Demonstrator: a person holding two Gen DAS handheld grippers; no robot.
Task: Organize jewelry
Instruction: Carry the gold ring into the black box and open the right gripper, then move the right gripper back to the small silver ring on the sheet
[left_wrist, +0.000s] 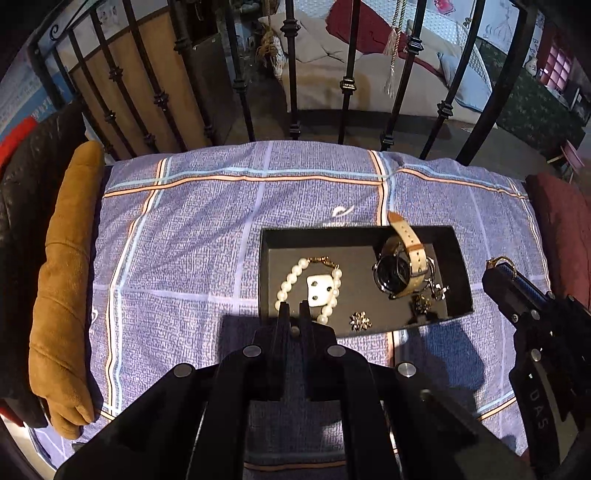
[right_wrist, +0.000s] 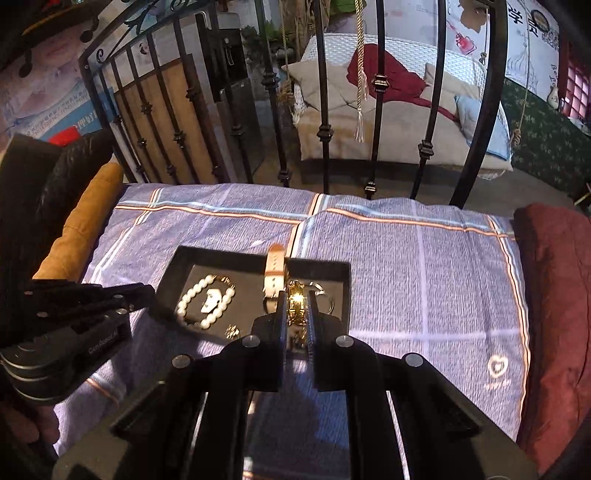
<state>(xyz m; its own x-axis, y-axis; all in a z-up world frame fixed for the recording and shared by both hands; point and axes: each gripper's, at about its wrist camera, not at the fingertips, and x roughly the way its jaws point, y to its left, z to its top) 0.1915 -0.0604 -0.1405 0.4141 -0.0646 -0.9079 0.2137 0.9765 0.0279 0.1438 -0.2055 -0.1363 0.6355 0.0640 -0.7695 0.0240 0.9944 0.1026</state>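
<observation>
**Gold bracelet clamped above the jewelry tray**

The black tray (left_wrist: 458, 266) sits on a blue plaid cloth (left_wrist: 184, 258) over a cushioned seat, its low straight walls open at the top. Bare cloth spreads wide to the left and right of it; black iron bars (left_wrist: 293, 92) fence the far edge, a mustard cushion (left_wrist: 62, 295) bounds the left side and a dark red one (left_wrist: 561, 221) the right.

Inside the tray lie a pearl bracelet (left_wrist: 295, 273) of round glossy beads around a small white card (left_wrist: 319, 291), a watch (left_wrist: 391, 269) with a dark round face and a tan leather strap rising over the far wall, and small gold pieces (left_wrist: 360, 320).

The left tongs (left_wrist: 293, 304) are clenched on nothing, tips over the tray's near wall. The right tongs (right_wrist: 297, 295) grasp a shiny gold link bracelet (right_wrist: 296, 302) above the tray's right half. "GenRobot.AI" is printed on the left tool's body; a heart logo (right_wrist: 498, 365) marks the cloth.
</observation>
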